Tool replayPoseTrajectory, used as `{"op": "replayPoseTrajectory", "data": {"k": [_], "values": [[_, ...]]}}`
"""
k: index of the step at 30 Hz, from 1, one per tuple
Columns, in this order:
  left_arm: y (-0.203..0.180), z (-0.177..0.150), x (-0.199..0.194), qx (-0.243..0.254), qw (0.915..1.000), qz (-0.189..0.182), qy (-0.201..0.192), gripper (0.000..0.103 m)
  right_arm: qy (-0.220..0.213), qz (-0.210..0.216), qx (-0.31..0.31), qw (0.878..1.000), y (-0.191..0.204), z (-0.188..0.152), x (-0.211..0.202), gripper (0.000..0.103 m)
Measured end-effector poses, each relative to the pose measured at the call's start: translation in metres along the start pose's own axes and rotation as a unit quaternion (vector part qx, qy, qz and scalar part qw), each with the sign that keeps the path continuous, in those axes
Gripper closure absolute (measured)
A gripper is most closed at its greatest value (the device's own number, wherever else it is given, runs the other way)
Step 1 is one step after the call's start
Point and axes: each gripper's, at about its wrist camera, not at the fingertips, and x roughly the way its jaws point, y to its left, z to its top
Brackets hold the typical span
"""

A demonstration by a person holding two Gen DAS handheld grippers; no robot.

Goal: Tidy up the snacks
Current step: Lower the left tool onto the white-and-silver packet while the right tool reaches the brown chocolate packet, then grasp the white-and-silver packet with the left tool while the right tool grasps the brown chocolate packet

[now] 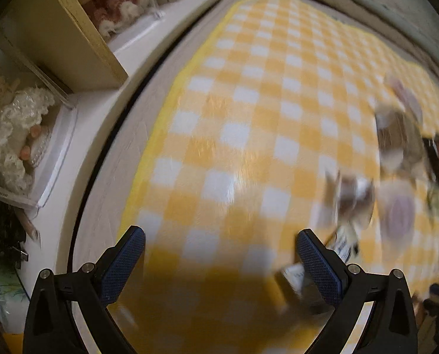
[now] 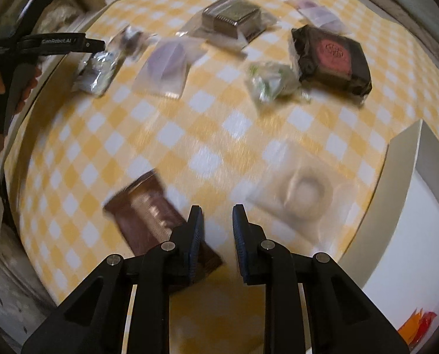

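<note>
**Snacks spread over checked cloth**

Across the yellow-checked bench (image 2: 172, 135) wrapped snacks are scattered. A black boxed cake (image 2: 333, 59) looks stiff and is best taken by its sides; a brown bar (image 2: 148, 215) beside the right tool (image 2: 218, 215), likely light and slippery, by its long edges. That tool is nearly clenched, empty; the left tool (image 1: 221, 237) is spread, empty.

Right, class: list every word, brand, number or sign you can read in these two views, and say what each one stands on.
"GenRobot.AI": white lettering on the side of the left gripper, seen in the right wrist view.
Round embossed emblem on the dark red-topped packet: too blurred to read.
Print on the brown snack packet: blurred, unreadable.
Dark print on the small white packet in the left wrist view: blurred, unreadable.
</note>
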Motion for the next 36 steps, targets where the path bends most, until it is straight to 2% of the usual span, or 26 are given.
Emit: {"op": "replayPoseTrajectory", "data": {"k": [5,9,11,15,17,19,23,25,29,34,36], "values": [[-0.014,-0.018,-0.003,0.051,0.9986,-0.005,0.012,0.0,0.021,0.012,-0.01,1.0,0.005,-0.02,-0.004,0.081],[-0.013,-0.021,-0.015,0.041,0.9991,-0.011,0.003,0.0,0.017,0.016,0.007,1.0,0.008,-0.028,-0.012,0.081],[-0.015,-0.021,-0.03,0.021,0.9991,-0.036,-0.012,0.0,0.002,0.024,0.036,0.999,0.006,-0.031,-0.021,0.08],[-0.019,-0.022,-0.048,-0.003,0.9948,-0.1,-0.019,0.0,-0.016,0.052,0.094,0.994,0.004,-0.02,-0.033,0.078],[-0.03,-0.026,-0.052,-0.012,0.991,-0.133,-0.011,0.001,-0.018,0.067,0.124,0.99,0.003,-0.017,-0.034,0.068],[-0.037,-0.027,-0.055,-0.016,0.9887,-0.149,-0.004,0.001,-0.015,0.074,0.154,0.985,0.004,-0.016,-0.032,0.041],[-0.048,-0.026,-0.058,0.001,0.9898,-0.143,0.003,0.002,-0.001,0.082,0.184,0.979,0.012,-0.013,-0.029,0.032],[-0.054,-0.028,-0.058,0.007,0.9908,-0.135,0.007,0.007,0.002,0.075,0.185,0.98,0.02,-0.01,-0.024,0.028],[-0.061,-0.033,-0.052,-0.016,0.9915,-0.127,0.026,0.015,0.008,0.059,0.181,0.982,0.032,-0.001,-0.014,0.027],[-0.061,-0.031,-0.041,-0.043,0.9906,-0.12,0.049,0.034,0.026,0.037,0.181,0.982,0.045,0.006,0.0,0.027],[-0.062,-0.03,-0.037,-0.04,0.9912,-0.113,0.056,0.035,0.033,0.032,0.178,0.983,0.05,0.008,0.005,0.027]]}}
